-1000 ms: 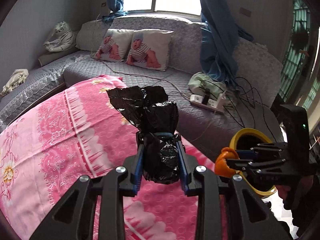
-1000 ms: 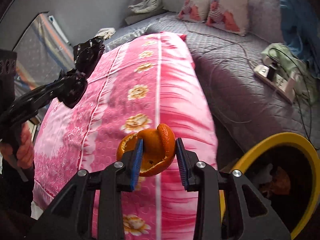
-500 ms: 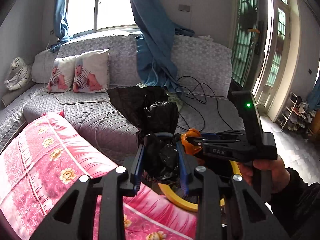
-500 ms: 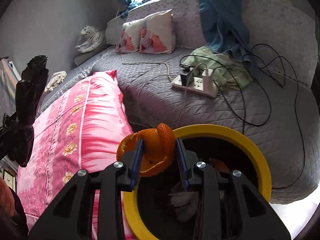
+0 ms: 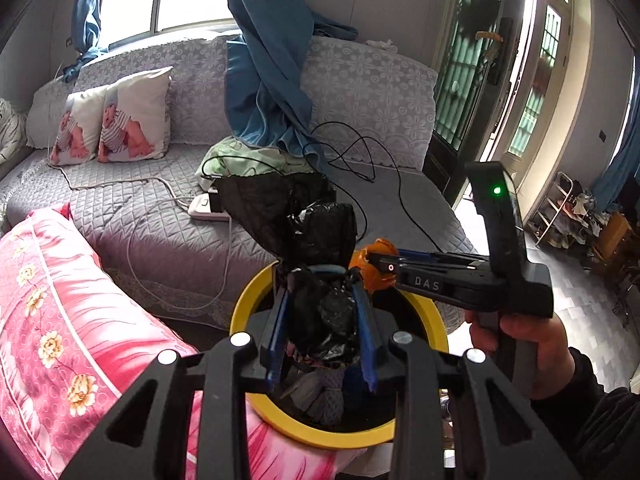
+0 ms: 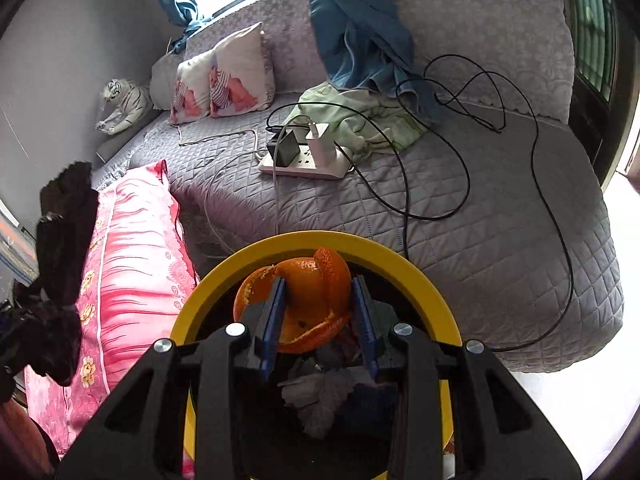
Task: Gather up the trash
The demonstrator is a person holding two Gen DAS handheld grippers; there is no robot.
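My left gripper (image 5: 322, 308) is shut on a crumpled black plastic bag (image 5: 304, 232) and holds it over the yellow-rimmed trash bin (image 5: 256, 300). My right gripper (image 6: 318, 308) is shut on an orange peel (image 6: 310, 296) and holds it above the open bin (image 6: 384, 256), which has crumpled grey trash inside. In the left wrist view the right gripper (image 5: 384, 264) with the peel (image 5: 370, 264) sits just right of the bag. In the right wrist view the black bag (image 6: 64, 248) hangs at the far left.
A pink floral cushion (image 5: 52, 320) lies left of the bin. Behind is a grey quilted sofa (image 6: 460, 208) with a white power strip (image 6: 304, 160), black cables (image 6: 440, 152), green cloth (image 6: 360, 120), two baby-print pillows (image 5: 108, 120) and a blue curtain (image 5: 264, 80).
Both grippers have swung from over the pink cushion to above the yellow bin, still holding the bag and the peel. The right gripper now sits directly over the bin's opening.
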